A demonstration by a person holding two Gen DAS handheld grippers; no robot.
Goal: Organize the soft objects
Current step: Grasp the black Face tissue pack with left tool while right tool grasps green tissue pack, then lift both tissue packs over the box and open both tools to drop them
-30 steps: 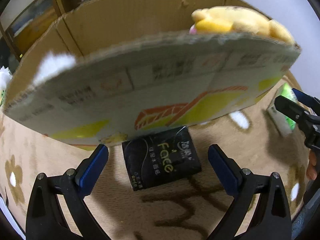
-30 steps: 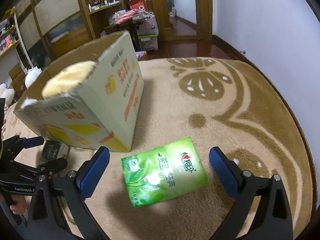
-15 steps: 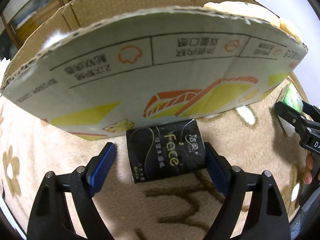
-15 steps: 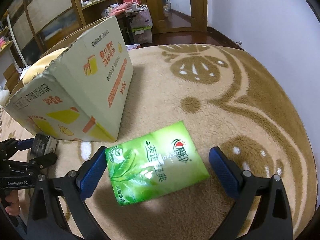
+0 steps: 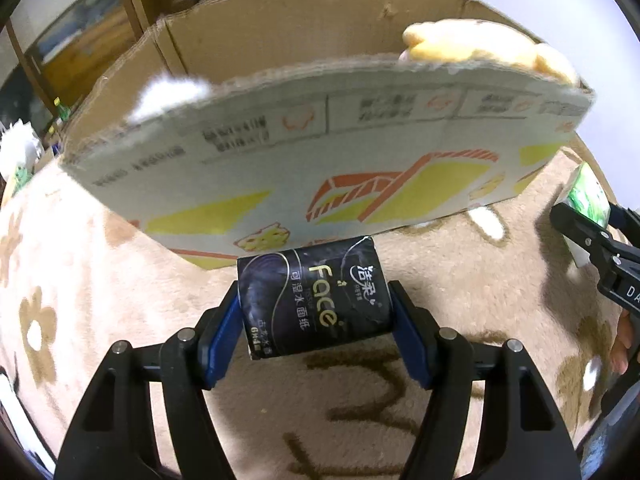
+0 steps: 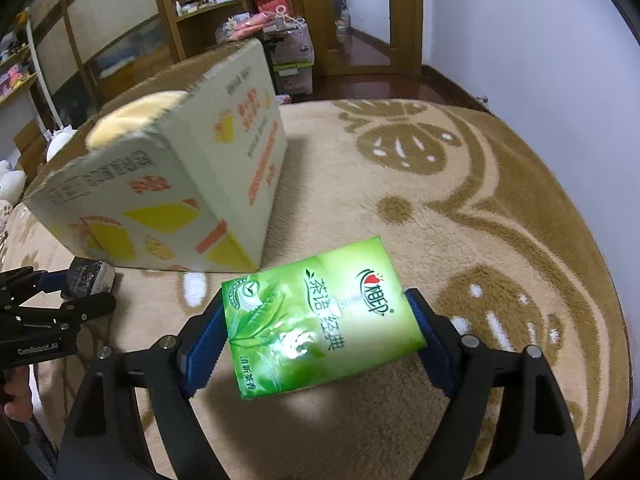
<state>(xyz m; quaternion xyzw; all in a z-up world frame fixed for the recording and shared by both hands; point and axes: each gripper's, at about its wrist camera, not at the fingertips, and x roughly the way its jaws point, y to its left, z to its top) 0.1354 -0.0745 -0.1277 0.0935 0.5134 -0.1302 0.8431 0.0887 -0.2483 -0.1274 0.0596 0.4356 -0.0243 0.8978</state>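
Left gripper (image 5: 316,320) is clamped on a black tissue pack (image 5: 314,312), the cardboard box (image 5: 320,152) just past it at 12 o'clock. Right gripper (image 6: 318,332) squeezes a green tissue pack (image 6: 320,316) over the beige rug (image 6: 460,208), box at its 10 o'clock. A yellow plush (image 5: 480,54) pokes out the box top.

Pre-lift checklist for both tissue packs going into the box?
1. Left gripper shut on black tissue pack: ok.
2. Right gripper shut on green tissue pack: ok.
3. Cardboard box open on top: ok.
4. Free room inside beside yellow plush: cannot tell.
5. Packs lifted off the carpet: cannot tell.
6. Grippers apart from each other: ok.
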